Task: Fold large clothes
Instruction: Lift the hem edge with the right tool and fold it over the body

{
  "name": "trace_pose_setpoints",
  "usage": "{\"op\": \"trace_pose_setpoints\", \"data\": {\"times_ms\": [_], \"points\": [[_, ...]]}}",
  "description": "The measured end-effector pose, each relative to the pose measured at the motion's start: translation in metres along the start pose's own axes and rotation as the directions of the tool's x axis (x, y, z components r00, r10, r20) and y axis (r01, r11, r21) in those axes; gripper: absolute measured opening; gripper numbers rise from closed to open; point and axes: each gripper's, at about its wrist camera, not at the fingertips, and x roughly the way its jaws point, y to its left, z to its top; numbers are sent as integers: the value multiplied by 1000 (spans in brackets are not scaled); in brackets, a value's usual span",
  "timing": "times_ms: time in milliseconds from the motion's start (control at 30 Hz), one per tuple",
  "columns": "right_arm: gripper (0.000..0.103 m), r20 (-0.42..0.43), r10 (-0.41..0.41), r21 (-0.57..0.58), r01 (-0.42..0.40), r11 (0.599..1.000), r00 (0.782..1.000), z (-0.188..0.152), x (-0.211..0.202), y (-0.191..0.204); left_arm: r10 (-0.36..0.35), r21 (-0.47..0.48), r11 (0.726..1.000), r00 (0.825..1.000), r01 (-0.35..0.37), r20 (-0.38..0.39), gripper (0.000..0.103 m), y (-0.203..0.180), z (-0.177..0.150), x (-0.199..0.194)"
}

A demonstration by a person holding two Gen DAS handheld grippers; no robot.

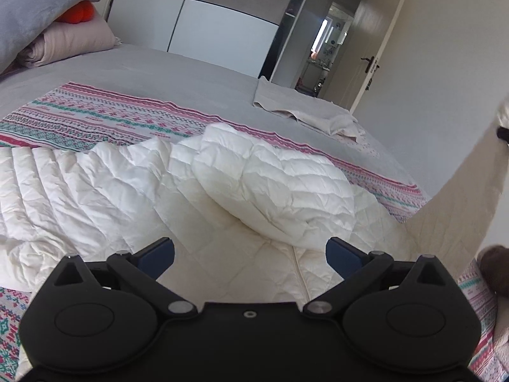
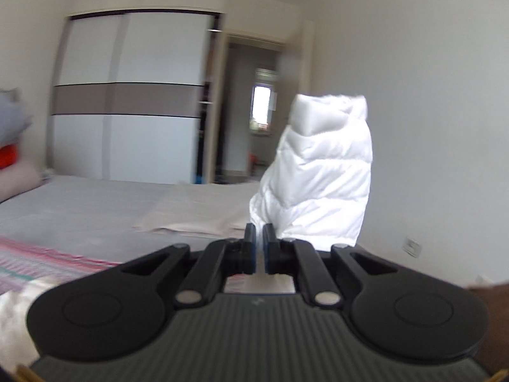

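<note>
A white quilted puffer jacket (image 1: 133,184) lies spread on the bed, one sleeve (image 1: 276,187) folded over its middle. My left gripper (image 1: 249,254) is open and empty, hovering just above the jacket's cream lining. My right gripper (image 2: 260,248) is shut on a part of the jacket (image 2: 318,172) and holds it raised above the bed, so the white padded fabric stands up in front of the fingers. In the left wrist view a lifted panel of the jacket (image 1: 458,197) rises at the right edge.
The bed has a grey sheet (image 1: 178,73) and a pink-and-teal patterned blanket (image 1: 105,114) under the jacket. A beige cloth (image 1: 311,111) lies at the far right corner. Folded bedding and pillows (image 1: 63,41) are stacked far left. A wardrobe (image 2: 133,95) and an open door stand beyond.
</note>
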Motion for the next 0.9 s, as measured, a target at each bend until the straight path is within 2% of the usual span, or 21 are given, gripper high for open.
{"op": "trace_pose_setpoints", "data": {"times_ms": [100, 167, 233, 367, 400, 467, 500, 533, 600, 633, 667, 733, 800, 900], "points": [[4, -20, 153, -87, -154, 984, 988, -3, 0, 58, 9, -39, 999, 1000, -9, 16, 102, 11, 6, -3], [4, -56, 243, -144, -249, 958, 968, -15, 1, 94, 18, -68, 998, 1000, -16, 25, 102, 19, 9, -5], [4, -111, 315, -200, -332, 922, 943, -34, -1, 125, 24, -100, 995, 999, -21, 27, 102, 28, 12, -6], [7, -274, 382, -245, -449, 859, 882, -83, 5, 171, 33, -164, 986, 999, -26, 39, 102, 44, 20, -8], [10, -328, 406, -229, -489, 842, 853, -94, 9, 182, 34, -176, 984, 998, -26, 43, 102, 47, 21, -9], [33, -420, 454, -177, -562, 808, 785, -112, 10, 190, 29, -188, 982, 998, -19, 51, 102, 50, 22, -11], [53, -449, 475, -148, -587, 796, 757, -118, 10, 189, 21, -190, 982, 998, -10, 57, 102, 52, 23, -13], [58, -463, 501, -123, -613, 780, 731, -122, 7, 186, 9, -190, 982, 998, 3, 66, 102, 54, 24, -14], [58, -461, 571, -49, -662, 748, 679, -122, -3, 171, -16, -186, 982, 996, 33, 90, 100, 56, 26, -16], [58, -450, 597, -6, -671, 742, 664, -117, -9, 159, -28, -180, 983, 994, 46, 101, 100, 56, 26, -16], [58, -431, 614, 26, -671, 741, 661, -116, -12, 147, -44, -169, 984, 993, 62, 108, 100, 55, 27, -15], [58, -392, 616, 75, -644, 761, 683, -111, -13, 125, -78, -138, 986, 990, 94, 115, 100, 49, 26, -9], [58, -363, 583, 111, -587, 802, 727, -111, -15, 96, -115, -97, 987, 986, 127, 118, 90, 40, 24, 0], [57, -314, 497, 124, -484, 866, 809, -120, -14, 54, -166, -47, 984, 977, 174, 132, 80, 26, 18, 17]]}}
